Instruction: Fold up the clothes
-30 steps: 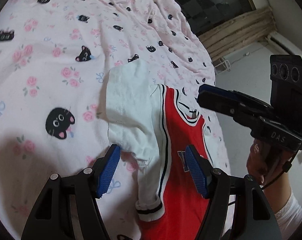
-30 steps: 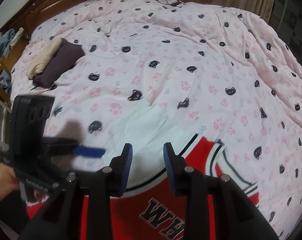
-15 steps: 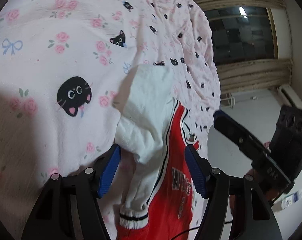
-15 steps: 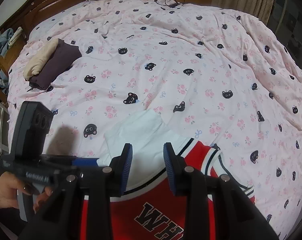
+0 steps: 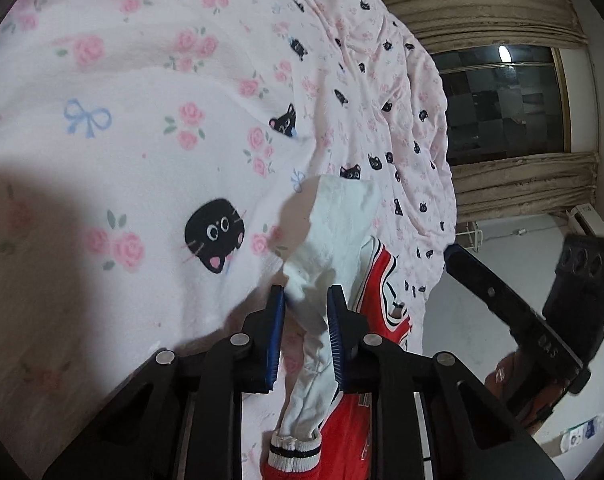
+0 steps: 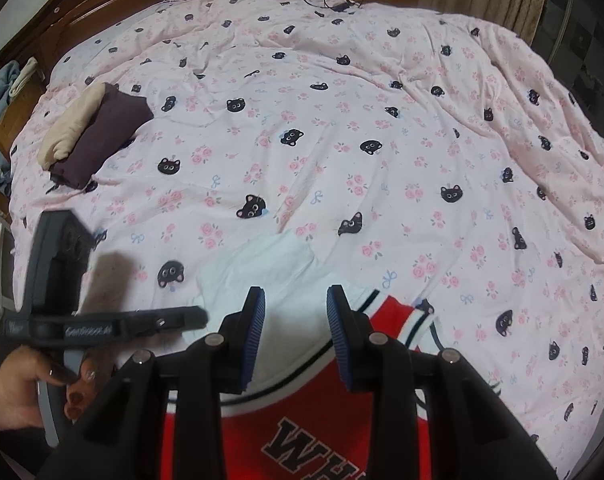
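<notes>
Two folded garments (image 6: 95,132) lie far off on the bed (image 6: 342,140). Left gripper (image 5: 305,300) jaws are closing around the jersey's white sleeve (image 5: 334,232); right gripper (image 6: 295,300) jaws hang apart above it.

Left gripper (image 5: 306,300) points low and forward, its jaws closing on a white sleeve (image 5: 334,240) between the blue pads. Right gripper (image 6: 295,300) tilts steeply down, jaws parted and empty. A hand (image 6: 17,388) grips the left handle.

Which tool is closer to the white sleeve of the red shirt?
The left tool. Its jaws are closing around the white sleeve, which sits between the blue pads. The right tool hovers open above the shirt's shoulder, beside the sleeve, holding nothing.
</notes>
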Available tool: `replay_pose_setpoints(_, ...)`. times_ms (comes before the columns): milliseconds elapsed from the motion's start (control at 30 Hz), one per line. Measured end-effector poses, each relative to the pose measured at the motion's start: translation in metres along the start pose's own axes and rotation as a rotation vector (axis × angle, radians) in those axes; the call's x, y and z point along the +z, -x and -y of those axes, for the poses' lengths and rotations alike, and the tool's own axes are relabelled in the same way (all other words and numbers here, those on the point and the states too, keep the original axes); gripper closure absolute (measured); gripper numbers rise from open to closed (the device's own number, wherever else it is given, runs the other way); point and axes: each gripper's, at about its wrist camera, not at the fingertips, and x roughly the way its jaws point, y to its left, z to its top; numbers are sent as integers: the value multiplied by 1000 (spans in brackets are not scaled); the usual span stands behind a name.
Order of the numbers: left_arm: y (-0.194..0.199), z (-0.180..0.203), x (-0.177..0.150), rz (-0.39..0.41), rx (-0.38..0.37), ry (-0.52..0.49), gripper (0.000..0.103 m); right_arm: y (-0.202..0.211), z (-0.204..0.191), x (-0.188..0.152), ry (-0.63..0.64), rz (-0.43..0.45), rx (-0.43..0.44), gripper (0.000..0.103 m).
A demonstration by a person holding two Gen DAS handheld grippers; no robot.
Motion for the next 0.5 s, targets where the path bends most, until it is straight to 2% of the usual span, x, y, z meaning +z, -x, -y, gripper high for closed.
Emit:
replay_pose_setpoints(167, -2, -4, 1, -10, 4, 3, 90, -25, 11, 31, -57, -77, 89, 70)
replay_pose_setpoints(267, -4, -6, 1, -15, 1, 18, 90, -46, 17, 47, -110, -163, 178, 69)
replay_pose_setpoints(500, -7, -6, -2, -22, 5, 18, 89, -101, 23, 63, -187, -380, 293, 62)
